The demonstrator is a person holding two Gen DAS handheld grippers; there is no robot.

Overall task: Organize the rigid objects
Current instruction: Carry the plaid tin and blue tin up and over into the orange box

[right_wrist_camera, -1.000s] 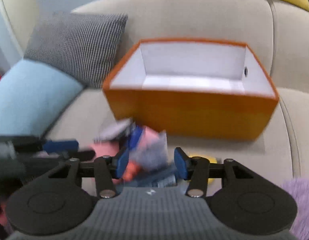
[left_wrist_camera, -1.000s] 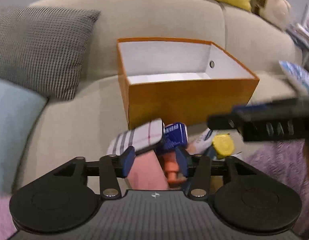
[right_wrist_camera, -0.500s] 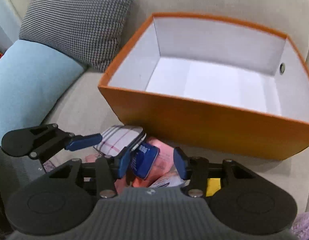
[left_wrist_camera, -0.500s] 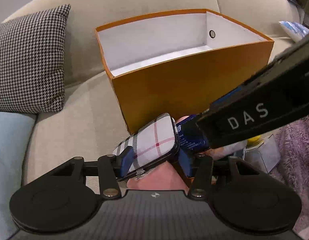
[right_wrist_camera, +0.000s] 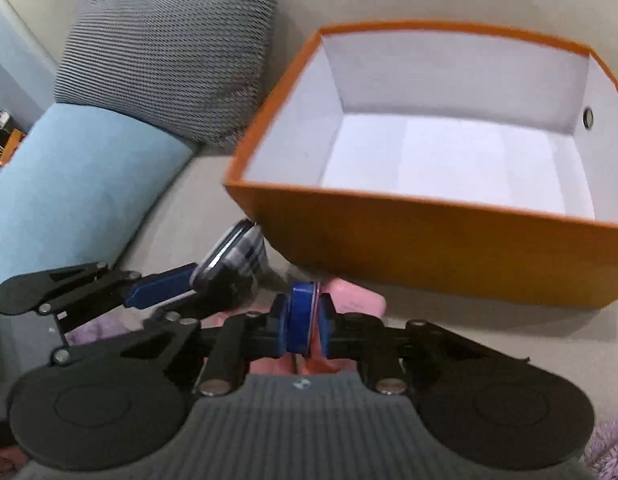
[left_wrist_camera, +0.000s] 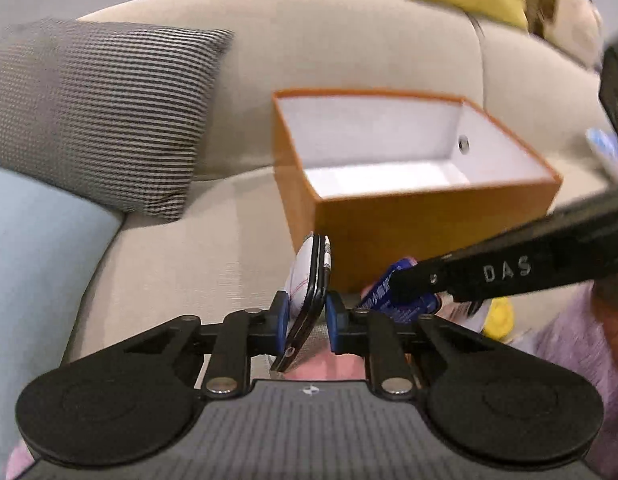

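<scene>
Left gripper (left_wrist_camera: 305, 323) now clamped on the plaid case (left_wrist_camera: 309, 276), right gripper (right_wrist_camera: 302, 330) now pinching the blue tin (right_wrist_camera: 301, 320), both half open a second ago, both just before the empty orange box (right_wrist_camera: 449, 248): pickups apparently made, drop-off next.

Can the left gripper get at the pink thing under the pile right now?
Probably not: the left gripper is already shut on the plaid case, so it would have to drop that before reaching the pink item.
</scene>
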